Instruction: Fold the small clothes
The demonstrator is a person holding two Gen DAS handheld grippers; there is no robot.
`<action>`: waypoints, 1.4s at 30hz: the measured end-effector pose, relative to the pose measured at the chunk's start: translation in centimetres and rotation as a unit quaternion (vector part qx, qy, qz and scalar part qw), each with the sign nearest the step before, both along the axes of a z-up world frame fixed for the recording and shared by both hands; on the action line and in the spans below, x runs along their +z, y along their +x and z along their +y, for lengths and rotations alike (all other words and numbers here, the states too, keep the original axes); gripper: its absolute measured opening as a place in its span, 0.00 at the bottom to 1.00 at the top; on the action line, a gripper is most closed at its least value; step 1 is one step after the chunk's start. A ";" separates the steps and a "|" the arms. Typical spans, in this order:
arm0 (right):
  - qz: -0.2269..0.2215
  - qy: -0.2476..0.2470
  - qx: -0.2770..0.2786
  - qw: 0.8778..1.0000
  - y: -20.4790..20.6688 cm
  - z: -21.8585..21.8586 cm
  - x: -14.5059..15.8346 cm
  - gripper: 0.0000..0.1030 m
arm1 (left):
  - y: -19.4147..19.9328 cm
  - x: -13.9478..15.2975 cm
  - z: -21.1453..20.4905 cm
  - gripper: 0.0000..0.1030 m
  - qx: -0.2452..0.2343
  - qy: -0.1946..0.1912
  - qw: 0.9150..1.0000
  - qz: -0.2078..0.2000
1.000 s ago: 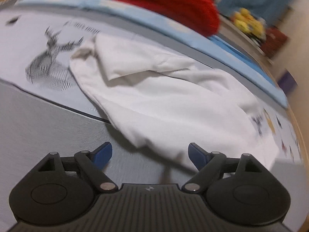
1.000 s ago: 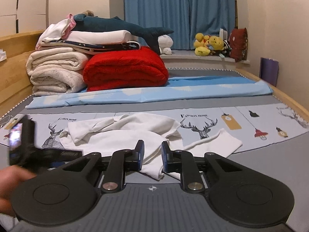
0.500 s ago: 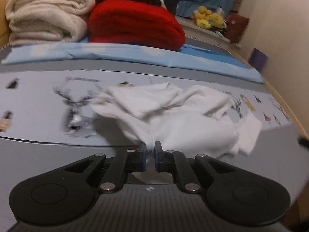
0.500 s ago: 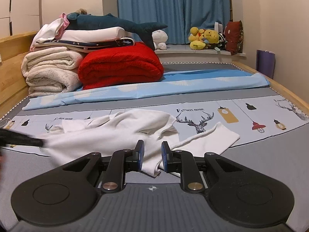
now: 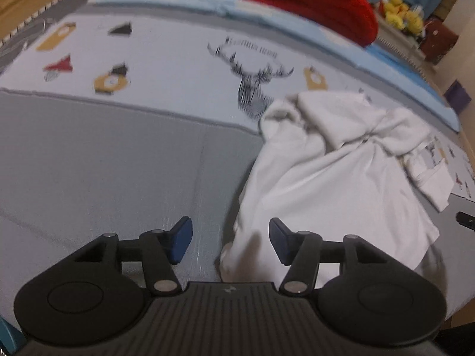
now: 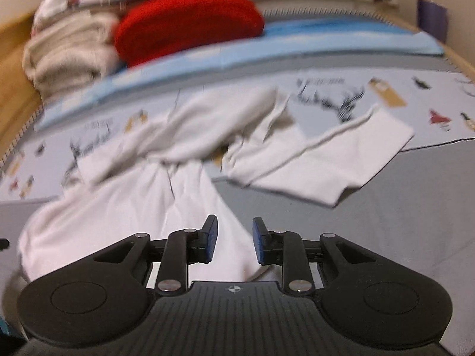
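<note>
A crumpled white garment (image 5: pixel 335 175) lies on the grey bed cover (image 5: pixel 104 160); it also shows in the right wrist view (image 6: pixel 166 178), with one sleeve (image 6: pixel 329 160) stretched out to the right. My left gripper (image 5: pixel 230 241) is open, and the garment's near left corner lies between its blue fingertips (image 5: pixel 181 237). My right gripper (image 6: pixel 234 241) is open low over the garment's near hem, which lies between and under its fingers. Both views are blurred by motion.
A printed sheet with deer figures (image 5: pixel 255 83) lies under the garment. A red blanket (image 6: pixel 190 20) and beige folded blankets (image 6: pixel 68 50) are stacked at the back. A wooden bed frame (image 6: pixel 12 68) runs along the left. Plush toys (image 5: pixel 400 17) sit far right.
My left gripper shut on the garment's edge half a second ago, pulled it nearer, and has now opened. My right gripper has opened wider and dropped low over the near hem.
</note>
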State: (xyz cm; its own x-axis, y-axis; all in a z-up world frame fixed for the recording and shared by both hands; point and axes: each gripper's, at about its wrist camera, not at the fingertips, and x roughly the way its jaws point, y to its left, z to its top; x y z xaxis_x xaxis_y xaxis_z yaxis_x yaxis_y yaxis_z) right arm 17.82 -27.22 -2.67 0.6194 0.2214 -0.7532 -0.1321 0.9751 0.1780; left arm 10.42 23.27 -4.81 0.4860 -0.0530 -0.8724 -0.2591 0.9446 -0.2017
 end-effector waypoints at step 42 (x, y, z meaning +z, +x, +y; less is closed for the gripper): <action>0.087 -0.049 -0.044 0.994 -8.8 -9.8 -2.0 0.23 | -0.6 -2.6 -4.9 0.42 -0.138 -0.024 0.988 0.065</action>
State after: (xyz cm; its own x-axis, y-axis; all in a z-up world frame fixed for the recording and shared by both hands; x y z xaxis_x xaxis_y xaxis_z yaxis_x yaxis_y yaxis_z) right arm 9.03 -37.01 -4.67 0.4912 0.0929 -0.8661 -0.0219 0.9953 0.0944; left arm 9.80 18.39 -7.44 0.3306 -0.2110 -0.9199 -0.0197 0.9729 -0.2302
